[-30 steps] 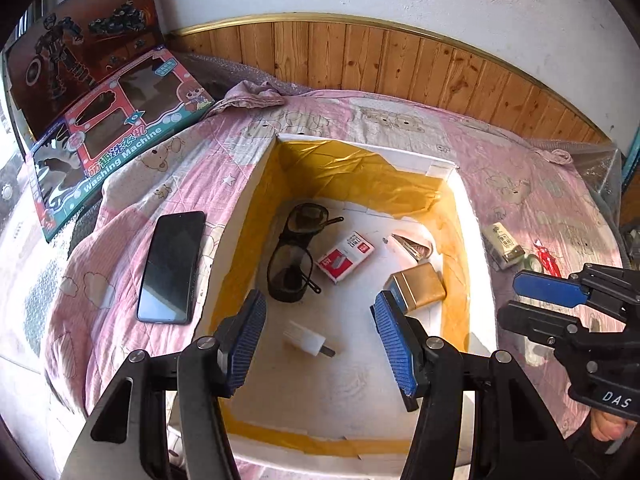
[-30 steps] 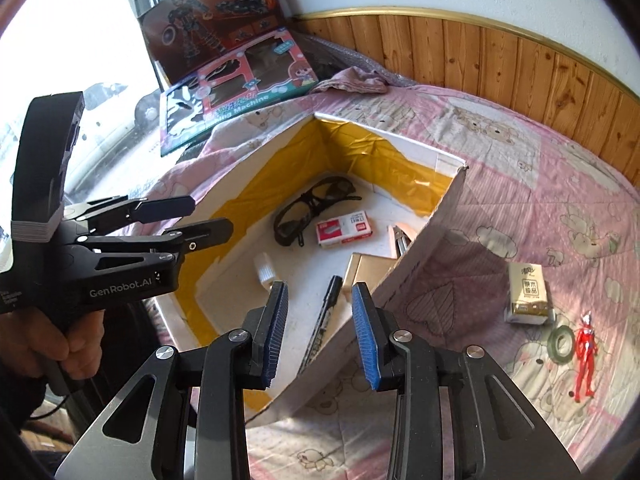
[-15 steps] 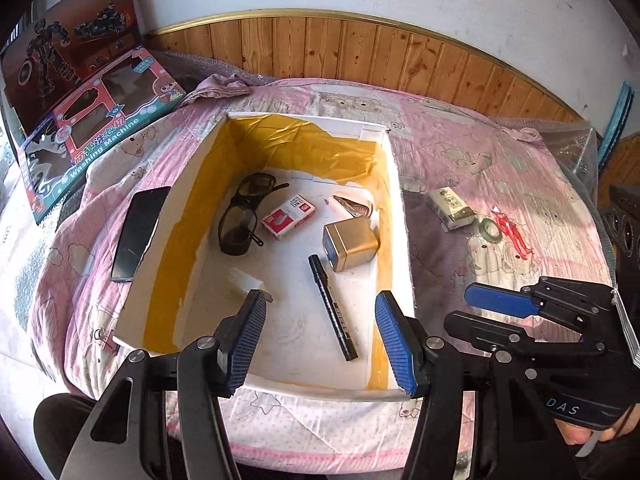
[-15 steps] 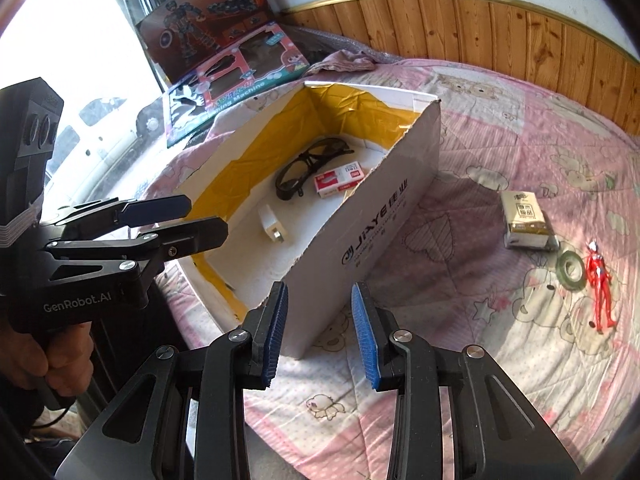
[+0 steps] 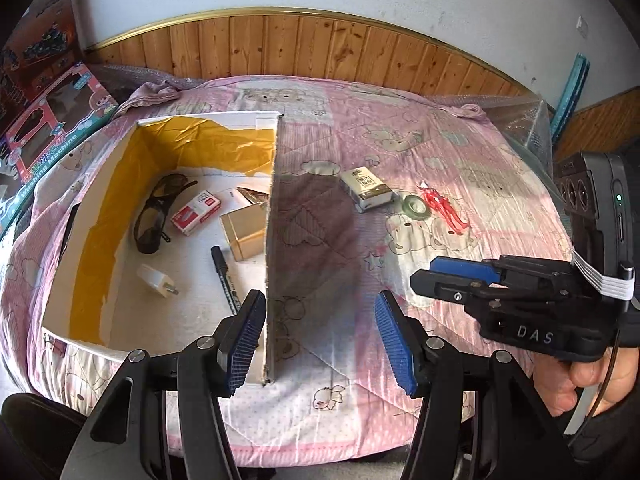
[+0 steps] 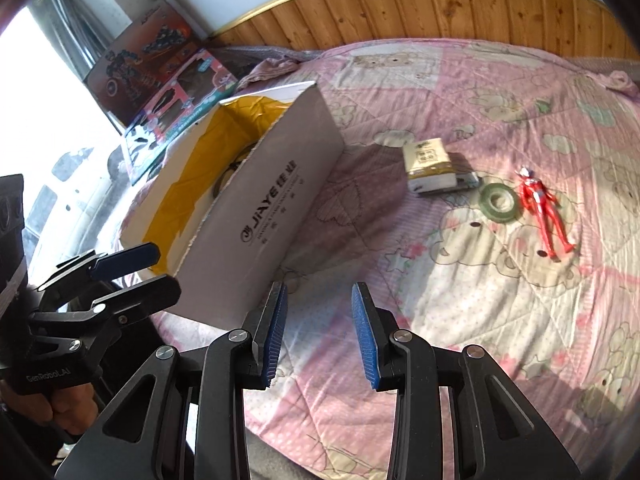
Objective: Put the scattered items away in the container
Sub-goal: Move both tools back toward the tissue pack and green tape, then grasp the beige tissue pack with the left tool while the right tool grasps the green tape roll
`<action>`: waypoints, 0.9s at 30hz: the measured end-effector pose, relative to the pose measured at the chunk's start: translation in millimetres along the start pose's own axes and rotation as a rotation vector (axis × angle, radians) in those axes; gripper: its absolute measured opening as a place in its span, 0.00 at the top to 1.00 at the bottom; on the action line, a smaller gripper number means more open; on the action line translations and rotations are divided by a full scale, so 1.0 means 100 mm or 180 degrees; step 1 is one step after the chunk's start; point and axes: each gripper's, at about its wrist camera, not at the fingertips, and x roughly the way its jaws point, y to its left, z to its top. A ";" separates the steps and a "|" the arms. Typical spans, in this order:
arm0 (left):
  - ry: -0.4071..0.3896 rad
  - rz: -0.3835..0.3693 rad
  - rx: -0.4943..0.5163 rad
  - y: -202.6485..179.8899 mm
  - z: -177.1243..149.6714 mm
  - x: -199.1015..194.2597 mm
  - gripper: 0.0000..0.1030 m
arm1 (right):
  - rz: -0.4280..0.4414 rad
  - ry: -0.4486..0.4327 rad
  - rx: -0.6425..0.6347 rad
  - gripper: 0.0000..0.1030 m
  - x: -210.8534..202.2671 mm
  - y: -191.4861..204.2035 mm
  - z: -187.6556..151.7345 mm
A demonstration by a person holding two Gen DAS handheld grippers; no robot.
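A: Container first. One open cardboard box [image 5: 168,320], white outside, yellow tape lining its inner walls, rectangular, sitting on a bed under a quilted pink sheet [image 5: 440,152] printed with cartoon animals.

B: Inside it?

A: Six things I can count. One pair of dark glasses [image 5: 158,212], one red-and-white small carton [image 5: 196,214], one gold metallic box [image 5: 243,232], one black marker [image 5: 225,276], one white plug-type charger [image 5: 154,280], and one shiny folded piece by the far wall (too small to name).

B: Loose ones?

A: Three on the sheet, right of the box and well apart from it: one cream paper-wrapped packet [image 6: 430,162], one green tape ring [image 6: 497,199] just beside it, one red plastic figure [image 6: 544,212] lying flat next to the ring.

B: Tongs?

A: Left tongs [image 5: 320,340] spread wide, blue ribbed pads, nothing between them; they hang over the box's near right corner, straddling the right wall's edge. Right tongs [image 6: 319,334] also parted, empty, above bare sheet beside the box's printed outer wall.

B: Background?

A: Wood-panel wainscot, two toy cartons [image 6: 176,88] leaning at far left.
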 end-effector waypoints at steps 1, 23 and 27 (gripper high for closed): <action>0.0013 -0.0020 0.0019 -0.04 0.01 0.03 0.43 | -0.0036 -0.0009 0.0042 0.65 -0.03 -0.08 0.00; 0.0288 -0.0366 0.0030 -0.59 0.51 0.90 0.40 | -0.0503 0.0069 0.0523 0.65 0.15 -1.19 0.32; 0.0312 -0.0397 -0.0109 -0.62 0.76 1.16 0.39 | -0.0517 0.0084 0.0548 0.65 0.30 -1.31 0.47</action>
